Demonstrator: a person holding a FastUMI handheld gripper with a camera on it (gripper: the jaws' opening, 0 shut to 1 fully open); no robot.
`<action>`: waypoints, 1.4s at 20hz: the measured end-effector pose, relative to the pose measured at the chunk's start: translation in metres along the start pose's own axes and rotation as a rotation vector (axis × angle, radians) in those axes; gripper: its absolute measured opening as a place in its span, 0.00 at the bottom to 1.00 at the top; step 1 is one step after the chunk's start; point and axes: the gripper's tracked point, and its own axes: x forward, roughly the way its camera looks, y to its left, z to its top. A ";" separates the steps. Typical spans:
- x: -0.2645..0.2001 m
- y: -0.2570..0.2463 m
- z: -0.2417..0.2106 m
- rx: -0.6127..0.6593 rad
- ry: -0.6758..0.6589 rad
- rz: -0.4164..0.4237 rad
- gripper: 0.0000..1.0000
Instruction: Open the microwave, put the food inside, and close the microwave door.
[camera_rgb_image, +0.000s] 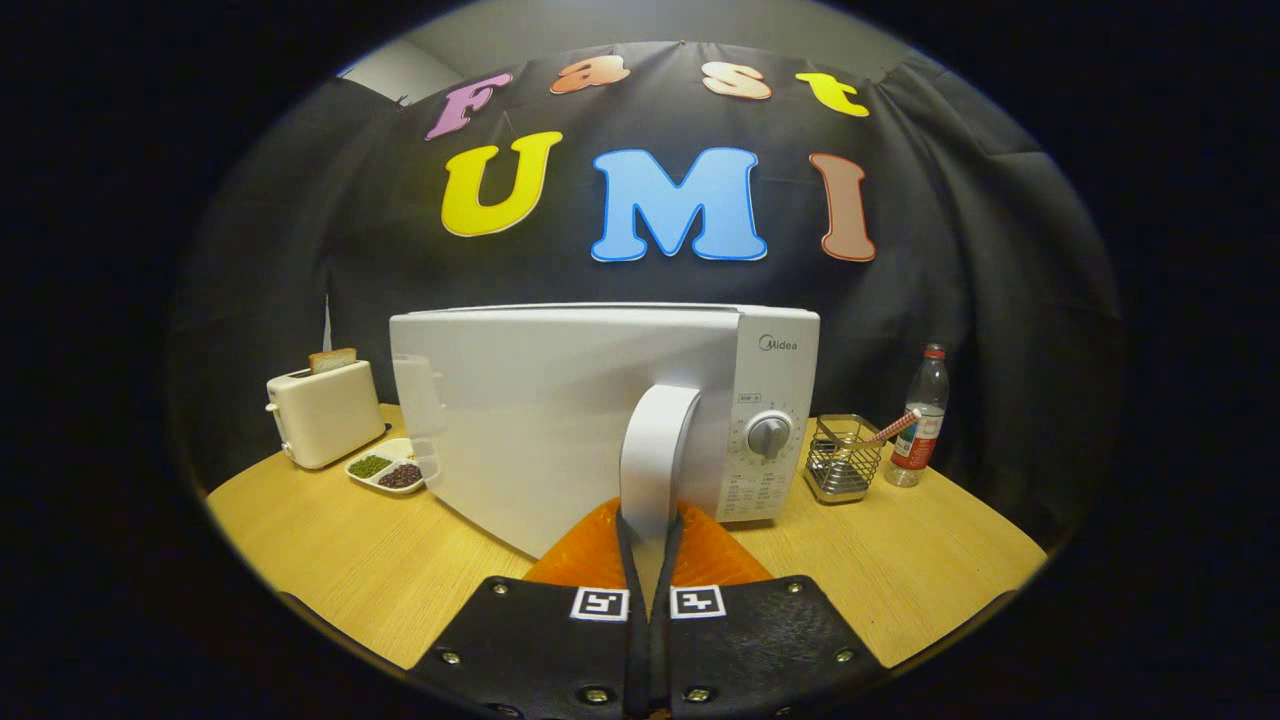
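Note:
The white microwave (780, 400) stands in the middle of the wooden table (330, 570). Its door (530, 420) looks swung a little out toward me, the lower edge slanting over the table. My gripper (650, 545) is shut on the lower end of the door's vertical white handle (655, 440), with both fingers pressed against it. The food, a white divided dish (386, 472) holding green and dark beans, sits on the table left of the microwave, well beyond the fingers.
A cream toaster (320, 412) with a slice of bread in it stands at the far left, behind the dish. Right of the microwave are a wire basket (843, 460) with a striped stick and a plastic bottle (922, 420). The microwave's dial (768, 436) faces me.

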 end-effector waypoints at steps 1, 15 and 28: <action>-0.008 0.007 -0.001 0.003 0.003 0.010 0.01; -0.098 0.107 -0.035 -0.024 0.054 0.188 0.19; -0.142 0.187 -0.032 -0.054 0.042 0.328 0.28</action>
